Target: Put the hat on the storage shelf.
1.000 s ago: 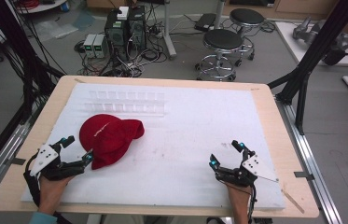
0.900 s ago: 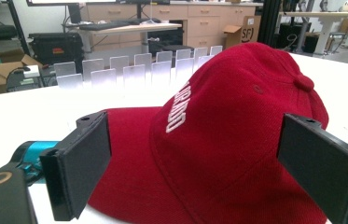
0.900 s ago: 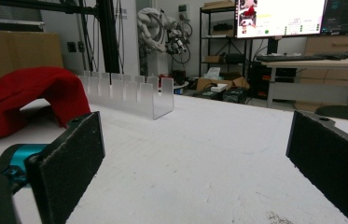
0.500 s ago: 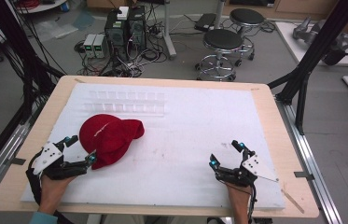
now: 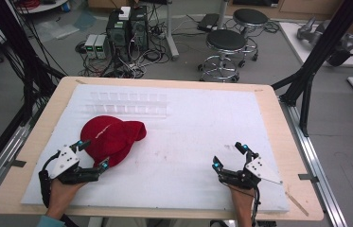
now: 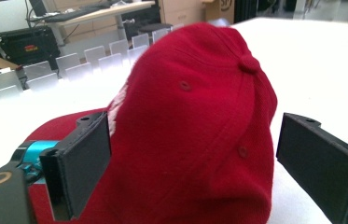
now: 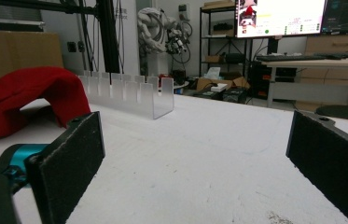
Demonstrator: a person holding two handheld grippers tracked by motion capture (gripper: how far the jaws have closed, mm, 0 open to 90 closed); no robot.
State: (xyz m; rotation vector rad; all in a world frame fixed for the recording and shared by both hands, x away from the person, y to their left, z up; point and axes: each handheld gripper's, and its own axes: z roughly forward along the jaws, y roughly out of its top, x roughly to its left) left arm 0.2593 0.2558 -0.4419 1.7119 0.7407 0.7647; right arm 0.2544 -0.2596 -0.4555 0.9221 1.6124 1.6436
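Note:
A red baseball cap (image 5: 110, 136) lies on the white table mat (image 5: 198, 137), left of centre. My left gripper (image 5: 92, 154) is open at the cap's near edge, its jaws on either side of the crown. In the left gripper view the cap (image 6: 195, 116) sits between the two spread black pads (image 6: 85, 163). My right gripper (image 5: 230, 154) is open near the table's front right, resting low over bare mat with nothing between its jaws. From the right gripper view the cap (image 7: 27, 95) is far off at the left.
A clear plastic divider rack (image 5: 129, 103) stands across the back of the mat behind the cap; it also appears as the rack (image 7: 129, 91) in the right gripper view. Beyond the table are stools (image 5: 226, 45) and computer boxes (image 5: 127, 28) on the floor.
My left gripper has crept forward and right, closer around the cap's near side. The right gripper has stayed put.

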